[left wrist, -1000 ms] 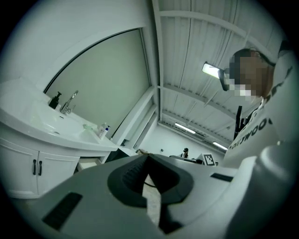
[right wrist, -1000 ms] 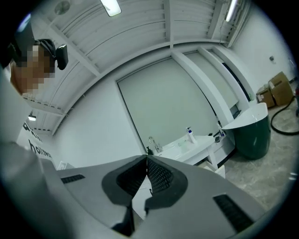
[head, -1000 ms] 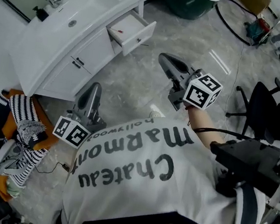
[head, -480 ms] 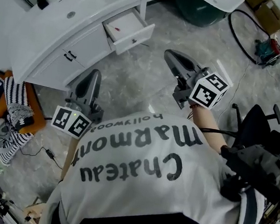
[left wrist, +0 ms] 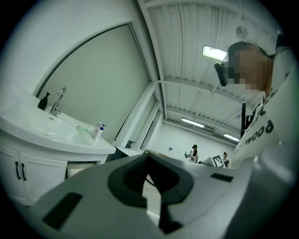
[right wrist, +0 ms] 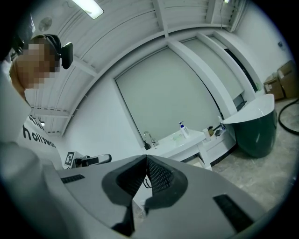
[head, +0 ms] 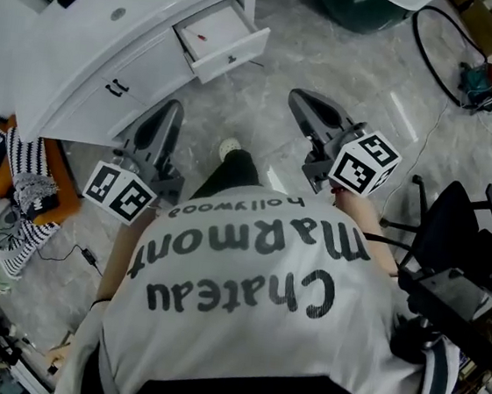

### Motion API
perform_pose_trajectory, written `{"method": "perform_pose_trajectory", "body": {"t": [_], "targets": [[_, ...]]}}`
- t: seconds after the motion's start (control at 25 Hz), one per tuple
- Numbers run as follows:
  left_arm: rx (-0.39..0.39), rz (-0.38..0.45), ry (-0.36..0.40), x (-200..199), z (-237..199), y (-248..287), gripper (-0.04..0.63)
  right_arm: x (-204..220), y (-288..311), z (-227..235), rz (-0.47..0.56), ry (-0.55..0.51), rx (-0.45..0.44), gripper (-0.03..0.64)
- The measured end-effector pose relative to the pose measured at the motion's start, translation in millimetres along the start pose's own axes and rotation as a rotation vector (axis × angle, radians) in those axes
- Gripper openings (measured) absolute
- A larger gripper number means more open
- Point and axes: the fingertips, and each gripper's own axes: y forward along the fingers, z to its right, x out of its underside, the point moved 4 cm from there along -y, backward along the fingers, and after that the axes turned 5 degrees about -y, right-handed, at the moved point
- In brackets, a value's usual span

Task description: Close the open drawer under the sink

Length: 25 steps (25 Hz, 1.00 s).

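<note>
- One drawer stands pulled out of the white cabinet under the sink, at the cabinet's right end as the head view shows it, well apart from both grippers.
- Two things make up its look: a shallow white box, open on top, and a flat white front panel with a small dark pull that is too small to make out properly.
- Little lies inside it: only a small red item on the pale bottom, so I judge the drawer light.
- Stiff and boxy as it is, it should slide straight in on its runners under a steady push. It looks neither fragile nor slippery enough to need a grip.
- The best place to meet it, in my judgement, is the middle of the front panel, pressed squarely so the box does not skew.
- Both tools look ready for pushing. The left gripper has its jaws pressed together on nothing, and the right gripper likewise shows its ribbed pads meeting with nothing between them.
- Both grippers hang level above the grey floor, pointing toward the cabinet, with the right one nearer the drawer's line.
</note>
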Motion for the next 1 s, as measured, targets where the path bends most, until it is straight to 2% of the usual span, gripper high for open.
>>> {"method": "perform_pose_trajectory", "body": {"t": [0.36,0.52,0.8,1.0], "targets": [[0.066,-0.041,-0.038,0,-37,118,0.009,-21,26,86,-0.073,0.021,0.047,0.011],[0.083,-0.036,-0.047,1,-38,129,0.009,-20,26,91,-0.059,0.060,0.034,0.011],[0.092,-0.030,0.013,0,-30,119,0.009,-33,34,85,-0.040,0.036,-0.037,0.011],[0.052,-0.072,0.077,-18,-59,168,0.009,-64,78,128,-0.062,0.055,-0.066,0.011]]}}
